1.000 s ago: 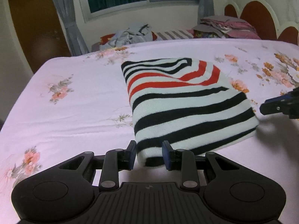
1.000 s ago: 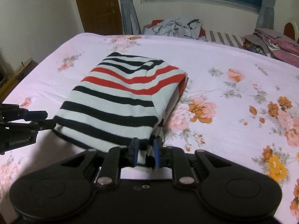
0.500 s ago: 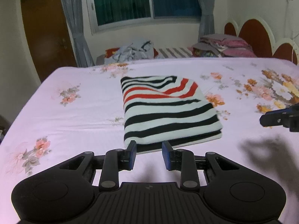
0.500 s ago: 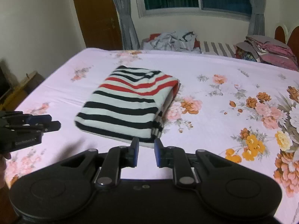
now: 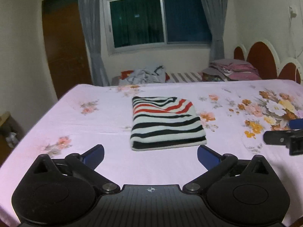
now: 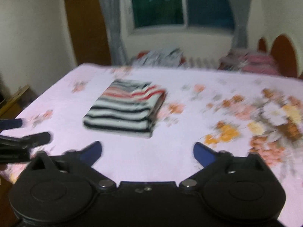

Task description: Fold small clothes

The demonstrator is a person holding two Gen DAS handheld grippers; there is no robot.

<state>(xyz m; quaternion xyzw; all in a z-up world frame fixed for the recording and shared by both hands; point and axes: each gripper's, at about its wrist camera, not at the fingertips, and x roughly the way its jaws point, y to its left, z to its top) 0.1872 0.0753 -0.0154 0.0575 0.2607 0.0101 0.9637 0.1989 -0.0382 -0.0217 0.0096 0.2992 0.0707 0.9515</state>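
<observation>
A folded striped garment (image 5: 166,123), white with black and red stripes, lies flat on the pink floral bed (image 5: 94,128). It also shows in the right wrist view (image 6: 126,107), blurred. My left gripper (image 5: 150,154) is open wide and empty, pulled back from the garment's near edge. My right gripper (image 6: 147,152) is open wide and empty, back from the garment. The right gripper shows at the right edge of the left wrist view (image 5: 284,139). The left gripper shows at the left edge of the right wrist view (image 6: 22,140).
A pile of loose clothes (image 5: 145,73) and a stack of folded pink and grey laundry (image 5: 231,70) lie beyond the bed's far edge under the window. A headboard (image 5: 263,60) stands at right. A wooden door (image 5: 64,43) is at left.
Both grippers let go of the folded garment, opened wide and drew back and up from it. The garment now lies flat on the bed.
</observation>
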